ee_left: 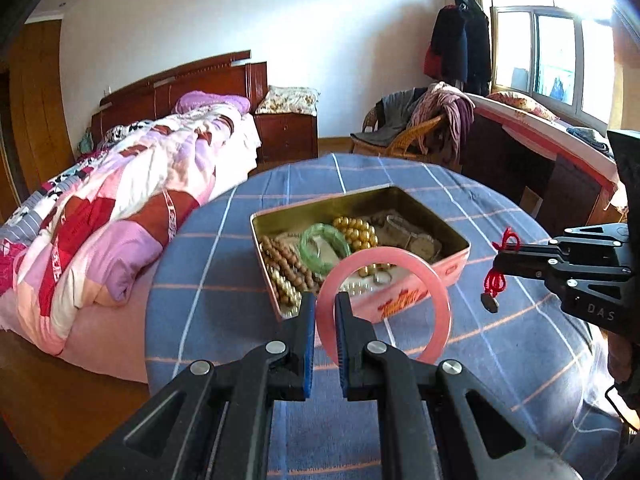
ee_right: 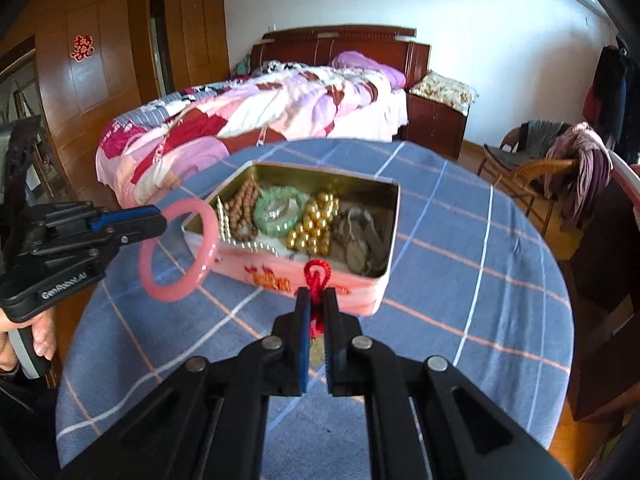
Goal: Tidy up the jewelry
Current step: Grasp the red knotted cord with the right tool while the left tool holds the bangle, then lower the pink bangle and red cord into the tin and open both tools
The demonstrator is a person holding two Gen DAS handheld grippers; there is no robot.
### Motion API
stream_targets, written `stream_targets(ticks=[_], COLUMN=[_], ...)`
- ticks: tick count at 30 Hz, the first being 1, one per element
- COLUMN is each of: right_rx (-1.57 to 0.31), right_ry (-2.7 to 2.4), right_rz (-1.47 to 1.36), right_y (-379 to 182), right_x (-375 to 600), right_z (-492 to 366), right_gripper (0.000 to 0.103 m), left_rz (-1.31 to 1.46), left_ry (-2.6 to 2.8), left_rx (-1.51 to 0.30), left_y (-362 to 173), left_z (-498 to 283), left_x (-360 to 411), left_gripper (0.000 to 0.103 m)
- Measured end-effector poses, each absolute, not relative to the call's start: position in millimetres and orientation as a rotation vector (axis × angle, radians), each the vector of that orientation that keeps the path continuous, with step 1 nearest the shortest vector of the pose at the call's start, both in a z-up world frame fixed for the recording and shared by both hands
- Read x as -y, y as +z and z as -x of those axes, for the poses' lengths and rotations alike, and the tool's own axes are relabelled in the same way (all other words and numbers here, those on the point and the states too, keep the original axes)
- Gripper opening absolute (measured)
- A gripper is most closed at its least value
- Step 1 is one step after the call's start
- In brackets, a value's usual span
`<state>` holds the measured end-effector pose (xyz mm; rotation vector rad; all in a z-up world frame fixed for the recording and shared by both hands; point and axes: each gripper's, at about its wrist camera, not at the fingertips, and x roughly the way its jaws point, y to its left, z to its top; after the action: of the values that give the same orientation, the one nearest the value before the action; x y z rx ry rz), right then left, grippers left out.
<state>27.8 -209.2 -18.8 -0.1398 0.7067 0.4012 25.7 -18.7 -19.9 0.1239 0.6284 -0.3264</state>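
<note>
A pink tin box (ee_left: 420, 286) (ee_right: 352, 296) stands open on the blue checked tablecloth, holding a green bangle (ee_left: 324, 242) (ee_right: 276, 210), gold beads (ee_left: 356, 232) (ee_right: 316, 224), brown beads (ee_left: 280, 260) (ee_right: 244, 208) and other pieces. My left gripper (ee_left: 325, 300) (ee_right: 162, 222) is shut on a pink bangle (ee_left: 436, 280) (ee_right: 208, 236), held above the cloth just in front of the box. My right gripper (ee_right: 316, 296) (ee_left: 496, 260) is shut on a red cord pendant (ee_right: 317, 276) (ee_left: 496, 280), held near the box's near side.
The round table (ee_left: 240, 280) (ee_right: 480, 240) stands beside a bed with a pink quilt (ee_left: 120, 200) (ee_right: 240, 120). A wicker chair with clothes (ee_left: 420, 128) (ee_right: 560, 160) and a desk (ee_left: 560, 160) lie behind.
</note>
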Motion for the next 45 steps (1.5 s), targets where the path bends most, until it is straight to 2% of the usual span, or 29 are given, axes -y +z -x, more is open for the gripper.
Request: stream_targets(ticks=[18, 39, 42, 44, 45], right_rx=[-0.593, -0.59, -0.614, -0.626, -0.631], right_ry=[0.41, 0.403, 0.39, 0.372, 0.364], right_rz=[0.162, 0.168, 0.174, 0.166, 0.161], right_y=[14.7, 8.6, -2.9, -11.7, -14.1], right_x=[199.9, 187.1, 186.6, 189.8, 191.0], right_z=[-43.5, -85.6, -93.9, -96.6, -97.1], right_gripper=[0.008, 0.008, 0.012, 0.025, 0.039], left_rz=[-0.184, -0.221, -0.208, -0.2, -0.199], left_ry=[-0.303, -0.263, -0.26, -0.26, -0.264], left_rx=[-0.547, -0.592, -0.609, -0.621, -0.621], left_y=[13.8, -4.1, -11.4, -15.8, -17.2], left_z=[-49.6, -97.5, -104.9, -106.4, -105.8], left_x=[30.9, 38.5, 39.9, 40.7, 40.4], left_gripper=[0.009, 0.009, 0.01, 0.01, 0.014])
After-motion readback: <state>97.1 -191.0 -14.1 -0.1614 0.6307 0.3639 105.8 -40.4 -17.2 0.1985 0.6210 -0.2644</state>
